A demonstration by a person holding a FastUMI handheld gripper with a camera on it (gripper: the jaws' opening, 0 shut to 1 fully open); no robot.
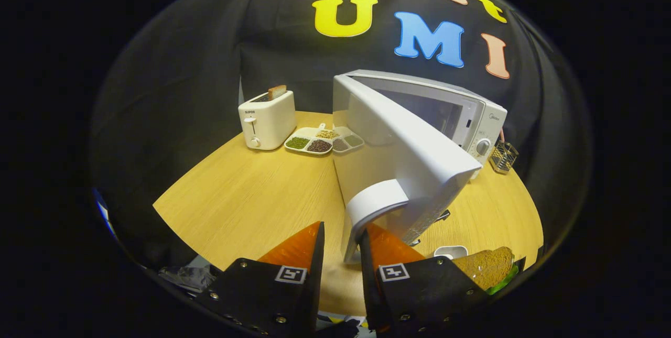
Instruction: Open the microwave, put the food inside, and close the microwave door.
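Well beyond the fingers to the left, a toaster and a sectioned tray are standing idle. The gripper is pinching the microwave door by its edge, likely swinging it wide. The food is waiting just right of the fingers.

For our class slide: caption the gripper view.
Hand-held gripper straddles the swung-open white microwave door's edge; brown bread slice waits on the wooden table.
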